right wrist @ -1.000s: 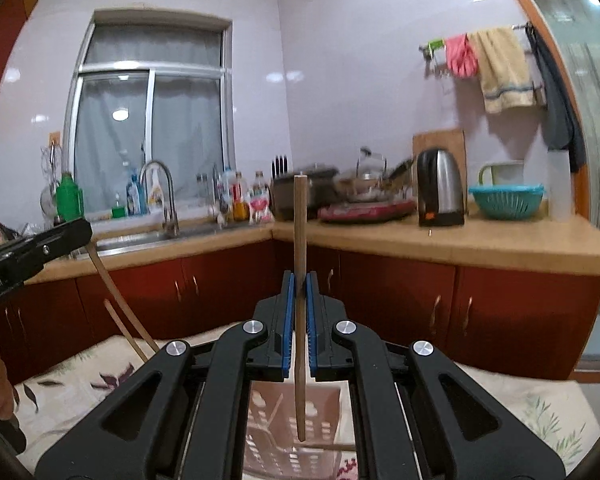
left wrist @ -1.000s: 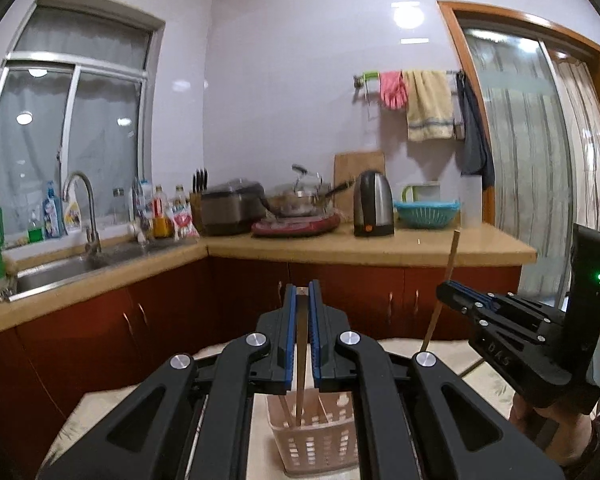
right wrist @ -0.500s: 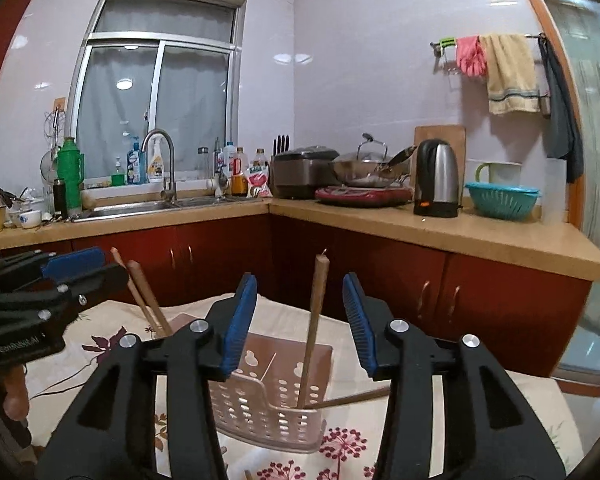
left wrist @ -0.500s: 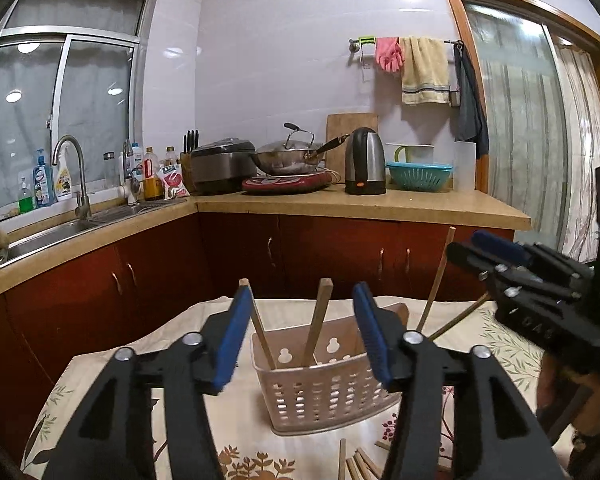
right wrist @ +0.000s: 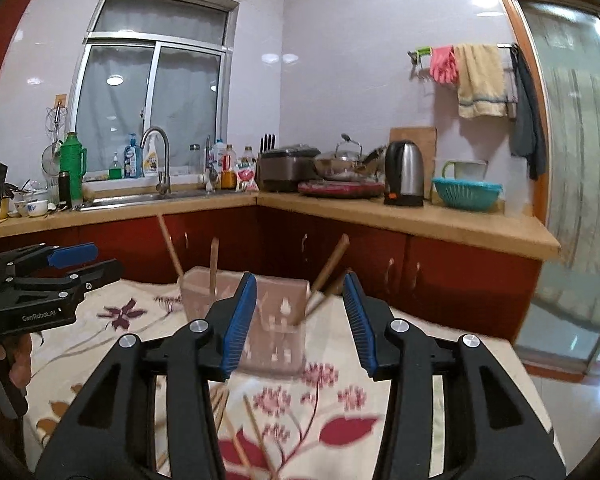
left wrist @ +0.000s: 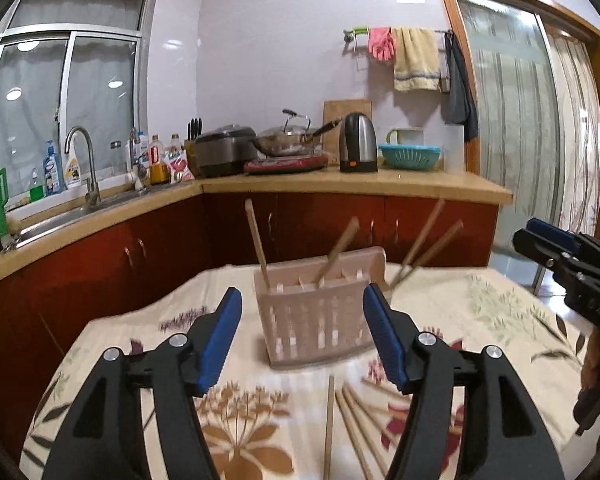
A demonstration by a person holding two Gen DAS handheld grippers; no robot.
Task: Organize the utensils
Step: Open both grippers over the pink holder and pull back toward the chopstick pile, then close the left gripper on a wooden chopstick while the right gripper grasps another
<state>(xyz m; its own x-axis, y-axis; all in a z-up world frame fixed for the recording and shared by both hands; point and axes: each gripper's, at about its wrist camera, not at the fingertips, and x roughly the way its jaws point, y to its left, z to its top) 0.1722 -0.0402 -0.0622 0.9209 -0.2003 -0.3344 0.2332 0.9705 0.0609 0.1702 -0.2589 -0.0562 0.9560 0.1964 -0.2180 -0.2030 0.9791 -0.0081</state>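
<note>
A pale pink perforated utensil basket [left wrist: 316, 320] stands on the floral tablecloth, with several wooden chopsticks [left wrist: 257, 240] leaning upright in its compartments. More chopsticks [left wrist: 352, 420] lie loose on the cloth in front of it. My left gripper [left wrist: 302, 292] hovers short of the basket with its jaws opening and nothing between them. My right gripper [right wrist: 301, 278] is open and empty, also short of the basket [right wrist: 276, 344], where chopsticks [right wrist: 328, 268] lean. Each gripper shows at the edge of the other's view.
The table [left wrist: 500, 320] has a drop at its left and far edges. Behind runs a red-fronted kitchen counter [left wrist: 380, 180] with a sink, bottles, a wok, a kettle and a teal basket. A glass door [right wrist: 572, 200] is at the right. A hand [right wrist: 16, 360] holds the left gripper.
Both grippers were shut on upright chopsticks above the basket, then opened and let them drop in. Both have since drawn back and lower, so the basket looks farther away.
</note>
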